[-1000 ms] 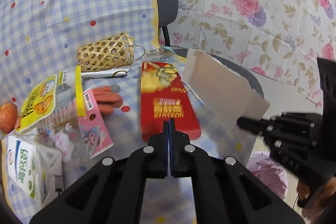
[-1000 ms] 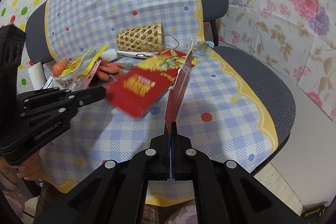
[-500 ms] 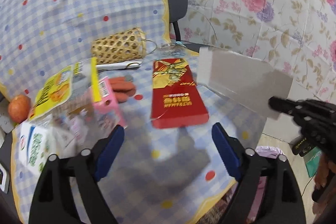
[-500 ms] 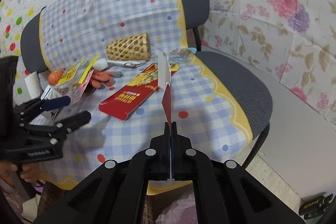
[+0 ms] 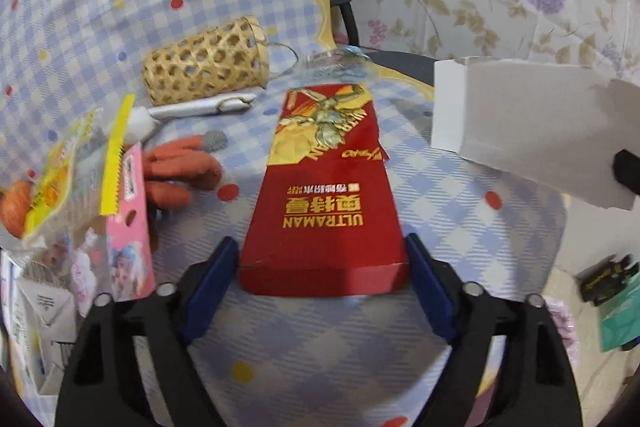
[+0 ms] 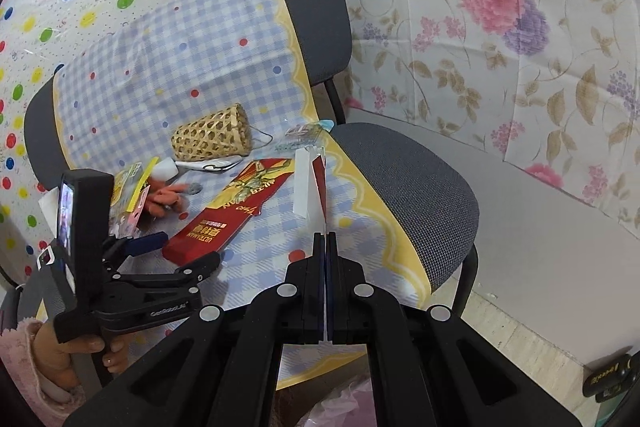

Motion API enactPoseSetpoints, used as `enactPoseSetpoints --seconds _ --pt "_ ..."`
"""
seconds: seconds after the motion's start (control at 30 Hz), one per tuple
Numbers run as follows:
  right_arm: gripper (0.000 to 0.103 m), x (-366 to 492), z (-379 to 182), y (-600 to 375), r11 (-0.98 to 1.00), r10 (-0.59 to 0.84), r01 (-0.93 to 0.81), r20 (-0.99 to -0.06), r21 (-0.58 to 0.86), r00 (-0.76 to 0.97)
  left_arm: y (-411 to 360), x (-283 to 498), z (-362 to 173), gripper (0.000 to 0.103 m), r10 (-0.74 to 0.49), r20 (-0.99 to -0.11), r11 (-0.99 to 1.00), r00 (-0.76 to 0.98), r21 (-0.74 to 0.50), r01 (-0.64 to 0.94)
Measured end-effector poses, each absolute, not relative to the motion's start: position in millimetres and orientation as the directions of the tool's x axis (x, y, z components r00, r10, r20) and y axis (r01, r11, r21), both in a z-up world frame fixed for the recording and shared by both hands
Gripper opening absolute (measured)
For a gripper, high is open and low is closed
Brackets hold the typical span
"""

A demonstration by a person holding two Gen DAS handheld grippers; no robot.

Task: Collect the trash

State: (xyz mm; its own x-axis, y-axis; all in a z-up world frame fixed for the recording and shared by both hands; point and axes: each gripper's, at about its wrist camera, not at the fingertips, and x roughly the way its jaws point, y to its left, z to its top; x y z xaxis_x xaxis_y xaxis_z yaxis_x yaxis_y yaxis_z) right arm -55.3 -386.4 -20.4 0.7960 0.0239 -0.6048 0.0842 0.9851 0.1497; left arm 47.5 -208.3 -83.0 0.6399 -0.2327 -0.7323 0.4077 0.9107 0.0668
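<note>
The left tool (image 5: 320, 267) straddled the near end of the flat red Ultraman carton (image 5: 324, 199) lying on the checked cloth (image 5: 320, 347), its jaws closing, not yet pressing. The right tool (image 6: 325, 239) was clamped on a torn white-backed card piece (image 6: 308, 187), held up, right of the carton.

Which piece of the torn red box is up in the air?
The torn cardboard piece, showing its grey-white inside, pinched in the right hand-held gripper. The red Ultraman box lies flat on the chair.

Basket (image 5: 204, 65) behind packet (image 5: 324, 195)
</note>
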Motion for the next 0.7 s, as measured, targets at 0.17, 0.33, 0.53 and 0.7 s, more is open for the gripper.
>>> enactPoseSetpoints --seconds 0.17,0.33,0.53,0.7 --pt "0.001 -60 -18 -384 0.986 0.028 0.076 -0.603 0.147 0.798 -196 35 -68 0.073 -0.286 -0.694 0.910 0.661 0.020 0.415" --pt "0.001 -80 5 -384 0.989 -0.005 0.087 -0.562 0.119 0.827 -178 5 -36 0.063 -0.360 -0.634 0.889 0.684 -0.012 0.457" --pt "0.001 -123 33 -377 0.994 -0.053 0.096 -0.532 0.052 0.845 -161 -29 -11 0.005 -0.456 -0.619 0.849 0.640 -0.085 0.522" --pt "0.001 -147 41 -376 0.993 -0.087 0.117 -0.533 0.022 0.841 -161 -43 -13 0.008 -0.424 -0.623 0.857 0.658 -0.040 0.515"
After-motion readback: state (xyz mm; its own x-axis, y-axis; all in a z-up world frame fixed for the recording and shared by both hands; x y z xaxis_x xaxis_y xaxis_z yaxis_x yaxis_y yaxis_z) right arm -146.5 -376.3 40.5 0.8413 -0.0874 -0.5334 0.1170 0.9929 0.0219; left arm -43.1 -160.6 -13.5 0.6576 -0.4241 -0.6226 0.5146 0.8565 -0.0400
